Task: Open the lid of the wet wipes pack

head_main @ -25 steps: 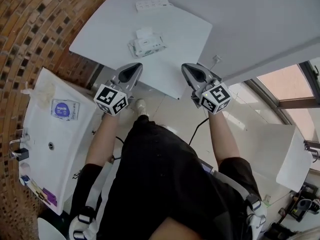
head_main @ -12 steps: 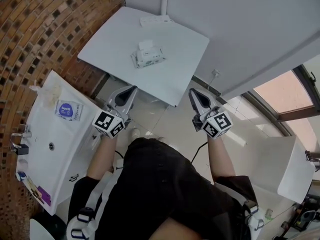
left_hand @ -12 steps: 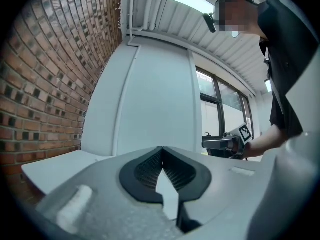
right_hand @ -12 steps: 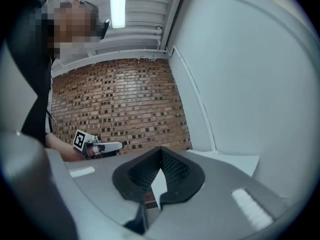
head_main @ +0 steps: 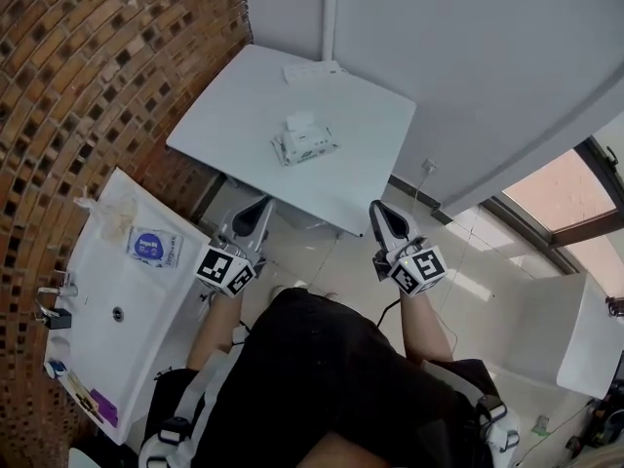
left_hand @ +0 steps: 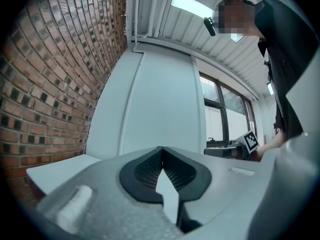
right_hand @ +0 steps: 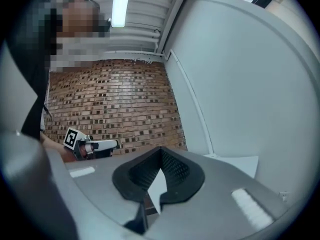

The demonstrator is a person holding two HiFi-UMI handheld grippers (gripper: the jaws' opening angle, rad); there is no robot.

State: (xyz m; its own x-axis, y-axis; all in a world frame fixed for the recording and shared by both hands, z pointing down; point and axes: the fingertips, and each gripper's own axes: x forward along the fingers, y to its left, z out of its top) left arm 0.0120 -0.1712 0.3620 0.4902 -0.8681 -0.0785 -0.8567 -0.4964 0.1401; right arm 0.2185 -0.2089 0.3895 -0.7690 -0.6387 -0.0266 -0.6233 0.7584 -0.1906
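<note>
Wet wipes pack [head_main: 304, 140] lies on the white table [head_main: 361, 169], ahead of both grippers and well apart from them, roughly between the lines they point along. Left gripper [head_main: 263, 206] has its jaws pressed together on nothing, just short of the table's near edge. Right gripper [head_main: 376, 209], level with it, is likewise closed and empty.

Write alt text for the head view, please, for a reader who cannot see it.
Seen from above, a wet wipes pack lies on a white table; the person's left gripper and right gripper, both shut and empty, hover short of its near edge.
</note>
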